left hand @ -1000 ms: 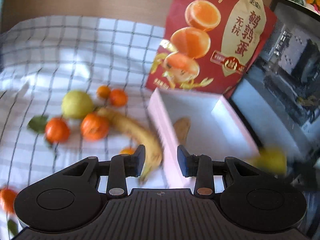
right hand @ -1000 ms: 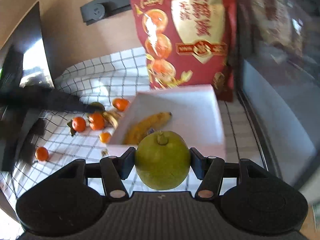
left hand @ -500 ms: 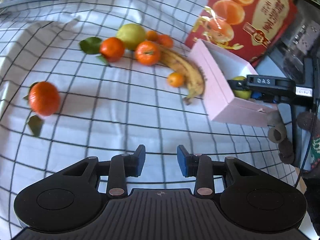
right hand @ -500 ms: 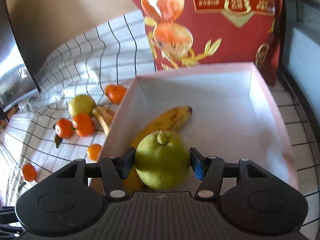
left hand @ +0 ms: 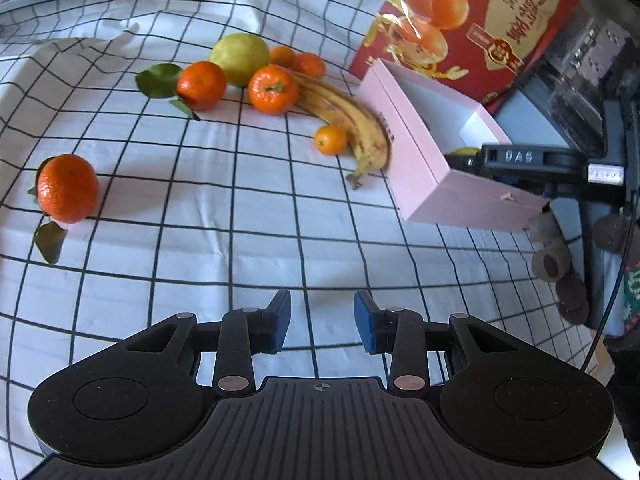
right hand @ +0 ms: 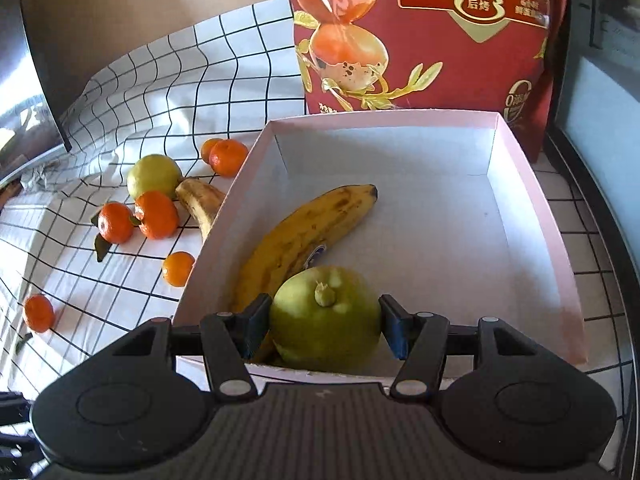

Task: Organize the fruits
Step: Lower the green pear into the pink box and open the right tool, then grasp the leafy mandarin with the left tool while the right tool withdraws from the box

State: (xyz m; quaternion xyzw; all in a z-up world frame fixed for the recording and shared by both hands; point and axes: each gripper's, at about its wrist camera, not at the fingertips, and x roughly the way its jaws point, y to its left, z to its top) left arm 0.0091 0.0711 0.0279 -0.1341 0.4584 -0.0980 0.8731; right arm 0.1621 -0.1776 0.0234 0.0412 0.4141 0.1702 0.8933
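Observation:
My right gripper [right hand: 325, 322] is shut on a green pear [right hand: 320, 340], low over the near corner of the pink box [right hand: 384, 118]. The pear sits against a banana [right hand: 304, 236] that lies in the box. My left gripper [left hand: 322, 320] hovers over the checked cloth with its jaws drawn close and nothing between them. On the cloth lie another banana [left hand: 348, 120] against the box wall [left hand: 412, 148], a yellow-green fruit [left hand: 240, 58], several mandarins around it [left hand: 273, 89], a small one [left hand: 330, 140] and a lone mandarin [left hand: 68, 188] at the left.
A red snack bag [right hand: 420, 32] stands right behind the box. A dark appliance [left hand: 580, 60] borders the right side, a dark screen [right hand: 24, 100] the far left. Bare cloth [left hand: 240, 240] stretches between my left gripper and the fruits.
The left gripper swung away from the box to above the cloth, then held still. The right gripper carried the pear forward and down into the box's near corner.

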